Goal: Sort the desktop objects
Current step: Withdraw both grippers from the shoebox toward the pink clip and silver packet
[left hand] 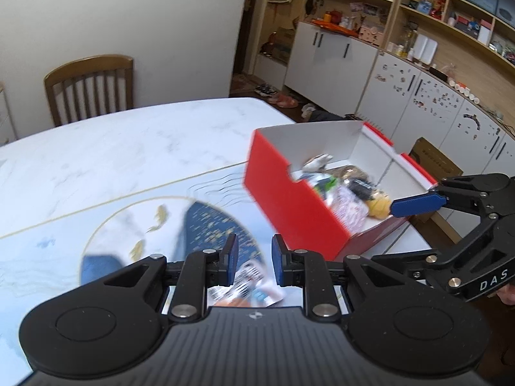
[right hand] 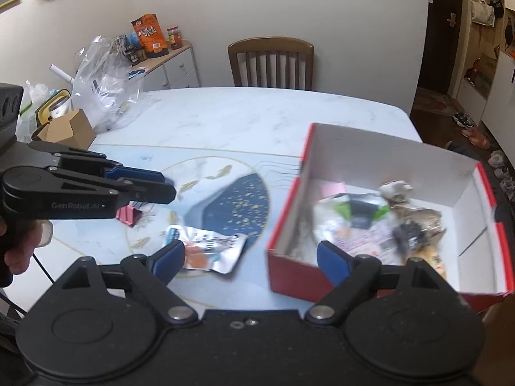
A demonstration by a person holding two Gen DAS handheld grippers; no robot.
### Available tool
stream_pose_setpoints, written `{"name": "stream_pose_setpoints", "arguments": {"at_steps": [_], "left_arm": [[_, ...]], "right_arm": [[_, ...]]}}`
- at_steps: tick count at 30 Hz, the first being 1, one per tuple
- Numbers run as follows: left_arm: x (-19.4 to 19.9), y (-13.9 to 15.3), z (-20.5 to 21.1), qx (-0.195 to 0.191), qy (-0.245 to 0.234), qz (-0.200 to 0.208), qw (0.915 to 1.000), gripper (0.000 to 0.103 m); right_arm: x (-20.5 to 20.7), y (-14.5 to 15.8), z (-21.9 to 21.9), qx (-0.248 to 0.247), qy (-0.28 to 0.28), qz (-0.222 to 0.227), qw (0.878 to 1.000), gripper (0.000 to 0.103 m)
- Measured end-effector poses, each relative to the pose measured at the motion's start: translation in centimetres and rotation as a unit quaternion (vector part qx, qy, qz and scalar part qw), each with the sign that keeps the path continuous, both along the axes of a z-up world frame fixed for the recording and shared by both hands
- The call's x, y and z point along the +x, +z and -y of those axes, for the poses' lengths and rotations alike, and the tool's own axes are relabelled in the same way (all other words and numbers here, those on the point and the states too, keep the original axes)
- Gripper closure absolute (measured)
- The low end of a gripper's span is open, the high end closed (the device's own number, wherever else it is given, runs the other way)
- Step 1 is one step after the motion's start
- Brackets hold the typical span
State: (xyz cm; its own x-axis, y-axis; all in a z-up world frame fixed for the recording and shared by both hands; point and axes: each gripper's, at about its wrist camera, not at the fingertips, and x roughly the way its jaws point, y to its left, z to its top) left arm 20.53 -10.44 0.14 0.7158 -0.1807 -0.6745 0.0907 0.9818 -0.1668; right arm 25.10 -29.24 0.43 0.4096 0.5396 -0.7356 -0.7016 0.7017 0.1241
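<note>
A red cardboard box (left hand: 291, 206) with a white inside stands on the table's right part; it shows in the right wrist view (right hand: 289, 225) too and holds several packets and small items. A silver snack packet (right hand: 212, 247) lies on the patterned mat left of the box; it also shows below my left gripper (left hand: 252, 252) in the left wrist view (left hand: 248, 284). My left gripper is partly open and empty, above the packet. My right gripper (right hand: 251, 259) is open wide and empty, at the box's near left corner. A red binder clip (right hand: 128, 215) lies on the mat behind the left gripper (right hand: 167, 183).
The table (right hand: 257, 109) is white marble with a blue patterned mat (right hand: 225, 199). A wooden chair (right hand: 272, 62) stands at its far side. A clear plastic bag (right hand: 103, 83) and a small cardboard box (right hand: 69, 128) sit at the far left. Cabinets (left hand: 418, 96) line the right wall.
</note>
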Motion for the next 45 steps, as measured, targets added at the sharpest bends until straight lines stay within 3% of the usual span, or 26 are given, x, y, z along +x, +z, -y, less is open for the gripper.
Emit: {"name": "stream_pose_setpoints", "arguments": {"at_steps": [11,13,15,16,20,26,31,45], "left_arm": [[-3.0,-3.1,-6.1,0.001,0.035,-0.038,0.9987,0.082],[-3.4,-3.5,-7.0,0.002,0.039,-0.042,0.9984,0.071],[-3.6,-3.8,-7.7,0.0,0.04,-0.043,0.9983,0.03],[-3.8,-3.9,-8.0,-0.003,0.04,-0.042,0.9983,0.028],[-4.0,-4.8,-9.1,0.003,0.042,-0.051,0.9978,0.028],[-4.0,-6.2,-10.9,0.005,0.05,-0.07,0.9962,0.019],[-3.6,-7.4,-12.2,0.007,0.058,-0.074,0.9956,0.005],[-1.7,-10.3,-12.9,0.011,0.052,-0.102,0.9933,0.005]], "right_arm": [[-2.7,-2.3,-4.2,-0.011,-0.016,-0.006,1.0,0.005],[-3.1,-2.7,-4.9,-0.01,-0.022,-0.004,1.0,0.003],[-3.4,-3.2,-5.7,-0.013,-0.024,-0.002,1.0,0.003],[-3.5,-3.4,-6.1,-0.015,-0.023,-0.001,1.0,0.002],[-3.8,-4.5,-7.5,-0.029,-0.026,-0.001,0.999,0.002],[-3.9,-5.5,-9.3,-0.036,-0.041,-0.007,0.999,0.0],[-3.8,-6.1,-11.0,-0.04,-0.039,0.004,0.998,0.0],[-0.7,-10.5,-13.8,-0.094,-0.058,-0.005,0.994,0.0]]}}
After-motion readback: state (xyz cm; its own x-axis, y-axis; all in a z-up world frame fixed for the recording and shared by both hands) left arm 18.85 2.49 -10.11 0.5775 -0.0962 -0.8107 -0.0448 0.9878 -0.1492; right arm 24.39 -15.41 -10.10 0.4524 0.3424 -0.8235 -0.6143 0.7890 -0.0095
